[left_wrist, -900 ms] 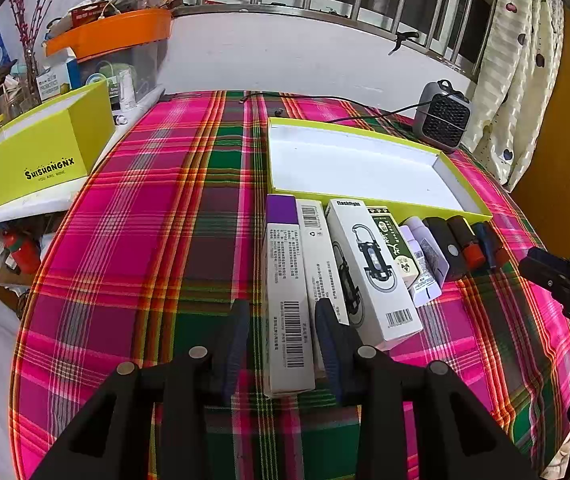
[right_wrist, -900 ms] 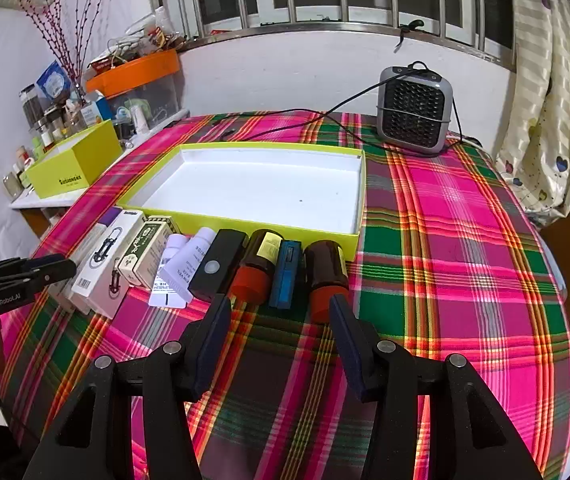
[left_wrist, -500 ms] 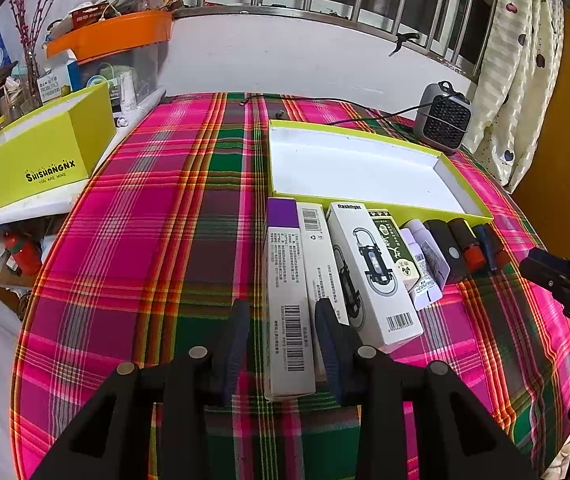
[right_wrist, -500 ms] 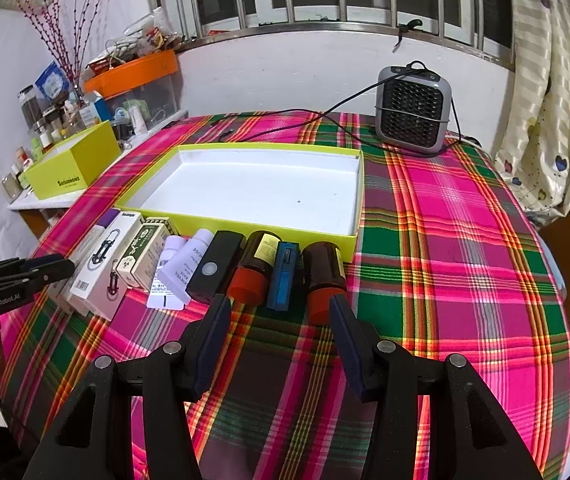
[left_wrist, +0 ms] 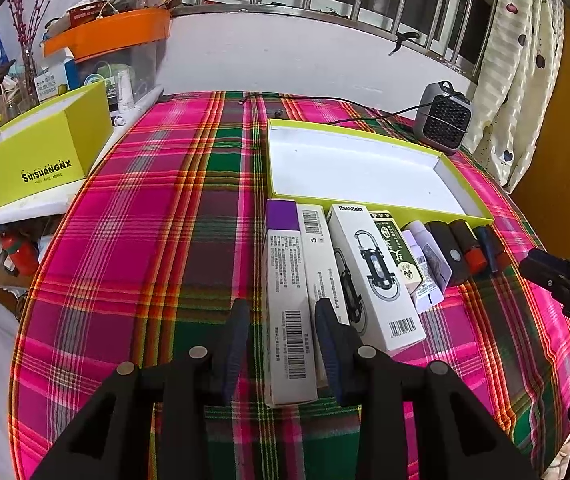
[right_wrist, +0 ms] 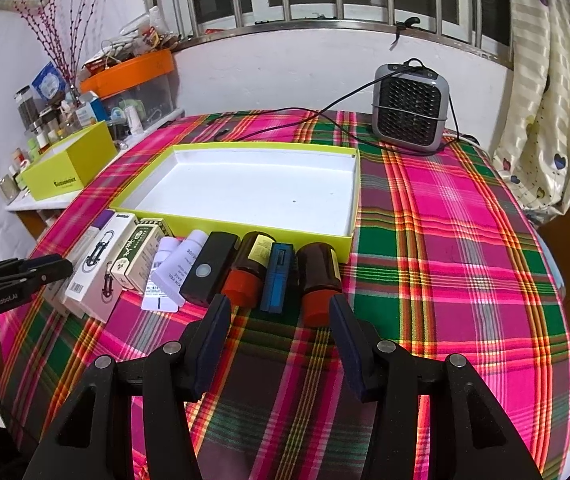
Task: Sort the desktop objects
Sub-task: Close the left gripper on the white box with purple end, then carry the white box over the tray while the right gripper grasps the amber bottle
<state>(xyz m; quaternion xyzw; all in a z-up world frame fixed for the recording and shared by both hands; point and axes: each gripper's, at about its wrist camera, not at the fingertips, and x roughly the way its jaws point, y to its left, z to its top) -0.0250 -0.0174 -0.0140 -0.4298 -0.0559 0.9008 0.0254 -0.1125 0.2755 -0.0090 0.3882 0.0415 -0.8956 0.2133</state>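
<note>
Between the left tongs (left_wrist: 281, 320) lies the near end of the purple-topped box (left_wrist: 287, 300), fingers parted on either side of it, contact not clear. Right tongs (right_wrist: 279, 316) gape wide just above the plaid table (right_wrist: 465, 260), tips near the blue item (right_wrist: 279, 278) and the right brown bottle (right_wrist: 319, 280), nothing gripped. Row of items sits on the cloth, touching side by side along the near wall of the yellow-green tray (left_wrist: 485, 218): purple-topped box, white barcode box (left_wrist: 319, 248), flashlight box (left_wrist: 373, 272), green-label box (left_wrist: 395, 252), white tubes (right_wrist: 183, 264), black block (right_wrist: 209, 274), left brown bottle (right_wrist: 249, 274), blue item, right brown bottle. Tray interior white, nothing in it. Grey heater (right_wrist: 409, 110) stands beyond the tray, cord trailing across the cloth. Yellow box (left_wrist: 41, 160) marked SHISHANGNX sits off the table's left on a shelf, orange bin (left_wrist: 113, 34) behind it.
</note>
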